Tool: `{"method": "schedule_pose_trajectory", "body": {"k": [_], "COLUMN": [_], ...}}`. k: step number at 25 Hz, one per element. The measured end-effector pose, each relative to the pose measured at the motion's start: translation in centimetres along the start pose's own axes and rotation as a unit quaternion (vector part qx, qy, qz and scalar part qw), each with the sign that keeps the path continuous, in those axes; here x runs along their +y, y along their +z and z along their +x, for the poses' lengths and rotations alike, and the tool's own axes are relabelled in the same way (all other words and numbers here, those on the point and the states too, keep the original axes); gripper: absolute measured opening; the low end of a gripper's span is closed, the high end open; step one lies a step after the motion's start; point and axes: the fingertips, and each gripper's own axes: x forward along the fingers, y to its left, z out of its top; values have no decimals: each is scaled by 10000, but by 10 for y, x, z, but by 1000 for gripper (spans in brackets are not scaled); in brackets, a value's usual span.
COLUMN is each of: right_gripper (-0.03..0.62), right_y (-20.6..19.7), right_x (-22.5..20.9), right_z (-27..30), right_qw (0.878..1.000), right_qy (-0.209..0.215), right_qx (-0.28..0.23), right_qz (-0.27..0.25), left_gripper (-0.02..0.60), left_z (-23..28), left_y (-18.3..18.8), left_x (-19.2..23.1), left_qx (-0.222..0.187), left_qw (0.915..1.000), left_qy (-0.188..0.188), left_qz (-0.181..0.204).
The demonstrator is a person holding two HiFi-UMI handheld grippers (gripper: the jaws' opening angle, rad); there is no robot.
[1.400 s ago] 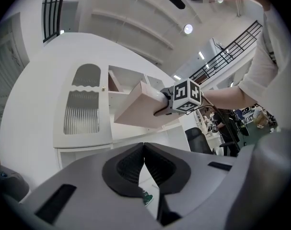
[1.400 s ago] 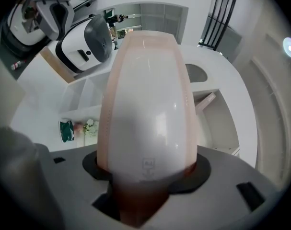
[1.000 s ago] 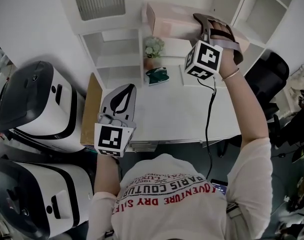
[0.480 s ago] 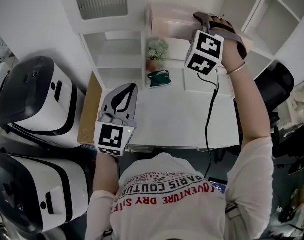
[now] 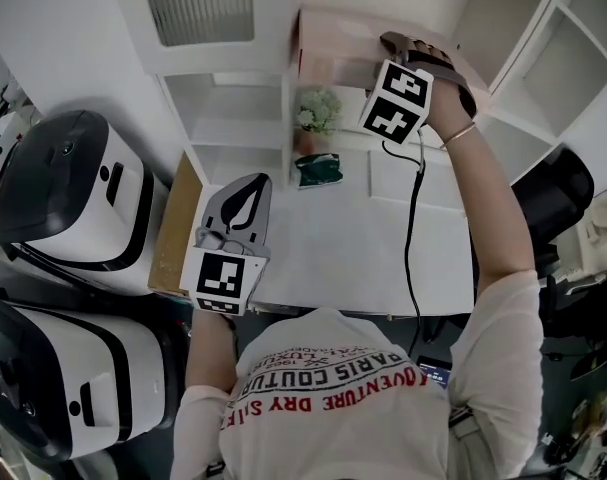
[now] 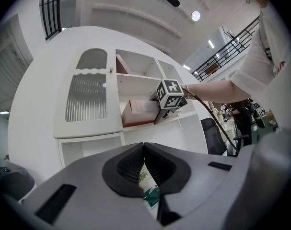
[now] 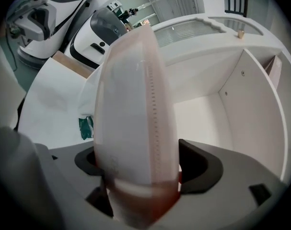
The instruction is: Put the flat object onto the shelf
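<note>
Your right gripper is up at the shelf, at twelve o'clock in the head view. Its jaws have just been opening and now stand wide, with the flat pink box between them and not clamped. From the left gripper view, that box sits in an open compartment of the shelf, the right gripper at its near end. Your left gripper hangs at eight o'clock over the edge of the white surface, jaws together and empty. A green packet and a small plant stand at eleven o'clock on the surface.
</note>
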Motion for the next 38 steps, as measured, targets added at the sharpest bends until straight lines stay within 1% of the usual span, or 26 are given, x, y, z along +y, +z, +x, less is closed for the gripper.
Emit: {"method": "schedule_pose_trajectory", "body": {"k": [3, 6, 10, 13, 18, 20, 22, 25, 29, 32, 33, 35, 36, 37, 38], "right_gripper": [436, 436, 436, 436, 436, 437, 437, 437, 436, 434, 433, 416, 393, 337, 263], "right_y": [3, 6, 20, 29, 29, 31, 33, 36, 39, 38, 38, 39, 37, 34, 28], "right_x": [4, 3, -1, -7, -9, -6, -5, -7, -11, -15, -16, -21, -25, -29, -33], "right_z": [17, 31, 40, 46, 52, 51, 50, 46, 28, 3, -6, -24, -33, -41, -47], "right_qw": [9993, 9990, 9968, 9954, 9914, 9893, 9890, 9892, 9832, 9797, 9776, 9678, 9607, 9535, 9464], "right_qy": [275, 312, 465, 510, 858, 994, 997, 836, 665, 317, 193, -78, -241, -424, -624], "right_qx": [-119, -193, -494, -625, -794, -895, -976, -1134, -1571, -1884, -1991, -2291, -2424, -2501, -2533], "right_qz": [210, 261, 428, 510, 591, 575, 492, 398, 646, 602, 652, 1039, 1327, 1625, 1905], "left_gripper": [14, 14, 14, 14, 14, 14, 14, 14, 14, 14, 14, 14, 14, 14, 14], "left_z": [5, 9, 16, 20, 26, 29, 31, 35, 34, 30, 29, 26, 26, 26, 25], "left_y": [-2, -4, -10, -8, -1, 0, 1, 5, 10, 11, 12, 16, 17, 19, 20], "left_x": [2, 7, 17, 20, 23, 25, 25, 22, 14, 10, 9, 4, 1, -1, -3], "left_qx": [29, 55, 145, 101, -31, -64, -84, -127, -181, -197, -214, -252, -272, -292, -313], "left_qw": [10000, 9998, 9995, 9993, 9990, 9988, 9988, 9988, 9989, 9990, 9991, 9992, 9992, 9993, 9993], "left_qy": [73, 152, 271, 330, 398, 441, 452, 449, 401, 376, 358, 302, 267, 226, 184], "left_qz": [30, 89, 116, 139, 203, 187, 158, 149, 162, 113, 105, 116, 117, 96, 41]}}
